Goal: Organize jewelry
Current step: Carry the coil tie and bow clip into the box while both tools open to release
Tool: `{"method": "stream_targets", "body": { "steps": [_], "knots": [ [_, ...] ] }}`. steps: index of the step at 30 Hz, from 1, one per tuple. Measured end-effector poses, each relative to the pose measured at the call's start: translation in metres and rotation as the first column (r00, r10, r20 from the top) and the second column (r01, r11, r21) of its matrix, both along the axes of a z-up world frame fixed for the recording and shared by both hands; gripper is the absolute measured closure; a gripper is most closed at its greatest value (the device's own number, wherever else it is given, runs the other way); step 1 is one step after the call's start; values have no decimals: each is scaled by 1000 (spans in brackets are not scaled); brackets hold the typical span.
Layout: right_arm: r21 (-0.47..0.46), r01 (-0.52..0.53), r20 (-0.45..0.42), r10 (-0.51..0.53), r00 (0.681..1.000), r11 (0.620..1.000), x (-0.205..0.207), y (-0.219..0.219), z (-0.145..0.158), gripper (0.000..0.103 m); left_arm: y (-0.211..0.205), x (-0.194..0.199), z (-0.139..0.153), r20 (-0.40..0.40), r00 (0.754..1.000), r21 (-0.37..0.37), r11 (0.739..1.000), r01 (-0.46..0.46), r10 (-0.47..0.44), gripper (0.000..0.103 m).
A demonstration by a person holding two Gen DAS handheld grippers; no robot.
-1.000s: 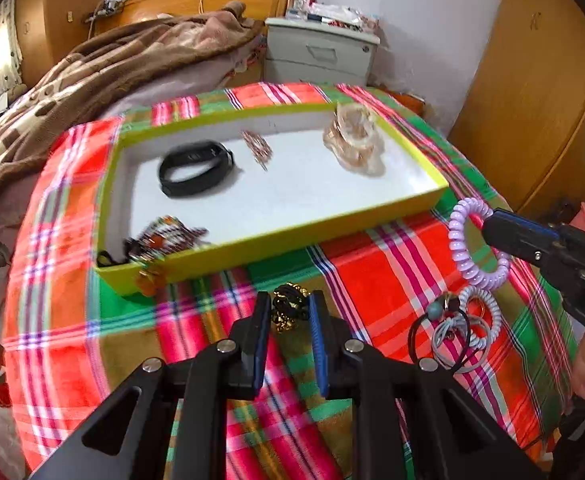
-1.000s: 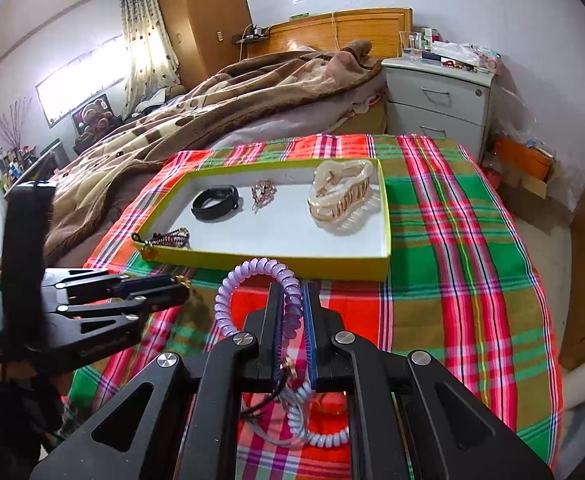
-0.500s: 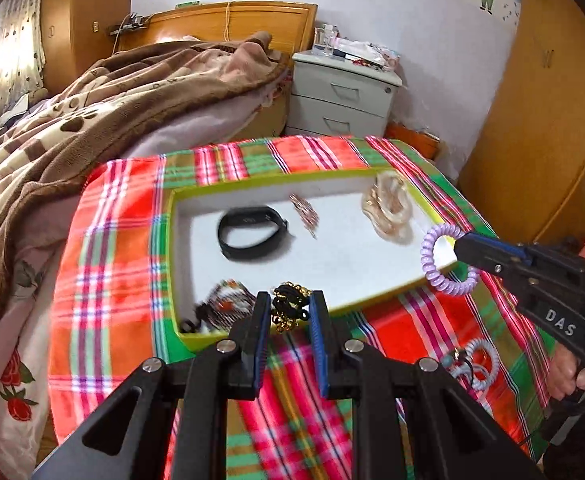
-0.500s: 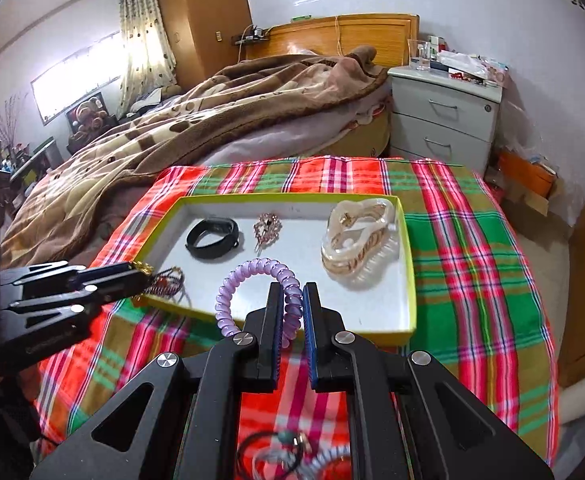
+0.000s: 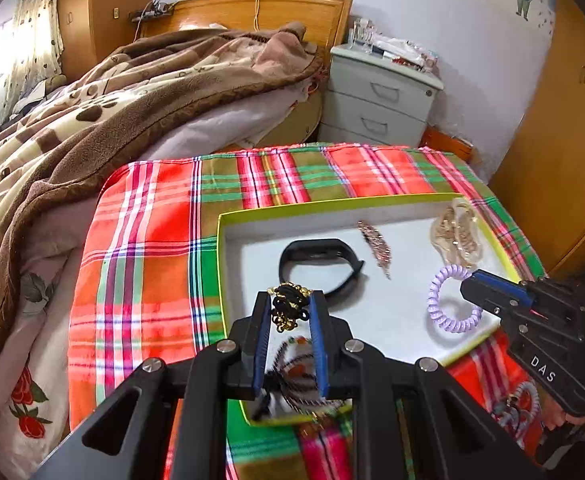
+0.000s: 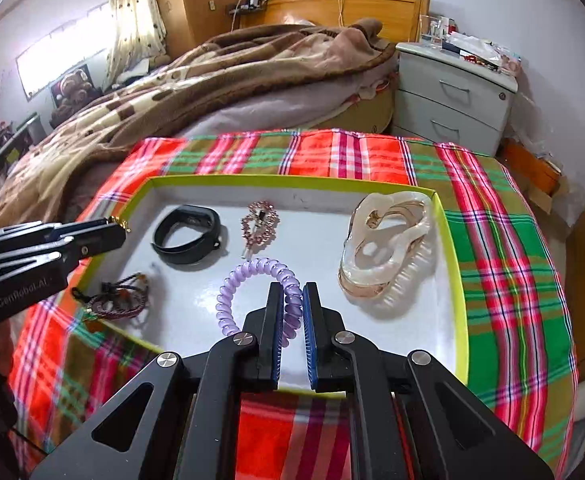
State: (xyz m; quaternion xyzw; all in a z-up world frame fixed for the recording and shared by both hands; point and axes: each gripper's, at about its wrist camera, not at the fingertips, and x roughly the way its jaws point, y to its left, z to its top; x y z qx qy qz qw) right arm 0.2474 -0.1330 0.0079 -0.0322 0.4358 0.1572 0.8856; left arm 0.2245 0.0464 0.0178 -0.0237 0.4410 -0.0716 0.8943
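Observation:
A white tray with a yellow-green rim (image 6: 450, 248) (image 5: 222, 264) lies on a plaid cloth. In it are a black band (image 6: 188, 234) (image 5: 320, 266), a pink rhinestone clip (image 6: 258, 224) (image 5: 376, 244), a large cream hair claw (image 6: 388, 248) (image 5: 456, 236) and a beaded bracelet (image 6: 120, 298). My left gripper (image 5: 290, 304) is shut on a black and gold hair tie (image 5: 288, 308) above the tray's near left part. My right gripper (image 6: 292, 294) is shut on a purple spiral hair tie (image 6: 252, 276) (image 5: 448, 300) above the tray's middle.
More hair ties (image 5: 520, 404) lie on the plaid cloth (image 6: 504, 264) outside the tray, near the right gripper's body. A bed with a brown blanket (image 6: 196, 80) stands behind, and a grey nightstand (image 6: 452, 96) at the back right.
Both grippers have moved forward from the cloth to over the tray, each still carrying its hair tie. The purple tie now hangs over the tray's white floor.

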Motion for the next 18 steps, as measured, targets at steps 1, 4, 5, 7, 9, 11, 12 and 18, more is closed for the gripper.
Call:
{"method": "stream_targets", "body": {
  "steps": [1,4,5,7,9,11,12,18],
  "knots": [
    [-1,2,-4,-2,1000,1000,2,1,-2,93,1,4,-2,-7,1000,6,1000,-6,6,83],
    [-10,2,-13,-2,1000,1000,7,2,-7,93,0,12,-10,-19,1000,27,1000,0,1,83],
    [-19,3,-16,-3,1000,1000,9,3,-9,93,0,15,-12,-28,1000,26,1000,1,0,83],
    [-35,4,-16,-4,1000,999,12,6,-12,93,-1,18,-16,-36,999,24,1000,-1,2,83],
    [-45,7,-17,-7,1000,999,14,7,-15,93,-1,20,-19,-41,999,24,1000,0,1,83],
    [-60,8,-14,-9,1000,998,16,9,-17,93,-1,23,-22,-53,999,26,1000,2,-1,83],
    [-65,9,-14,-10,1000,998,16,9,-18,93,-1,24,-25,-60,998,26,1000,2,-1,83],
    [-76,17,-24,-19,1000,997,20,10,-23,93,0,25,-25,-62,998,13,1000,1,0,82]
  ]
}}
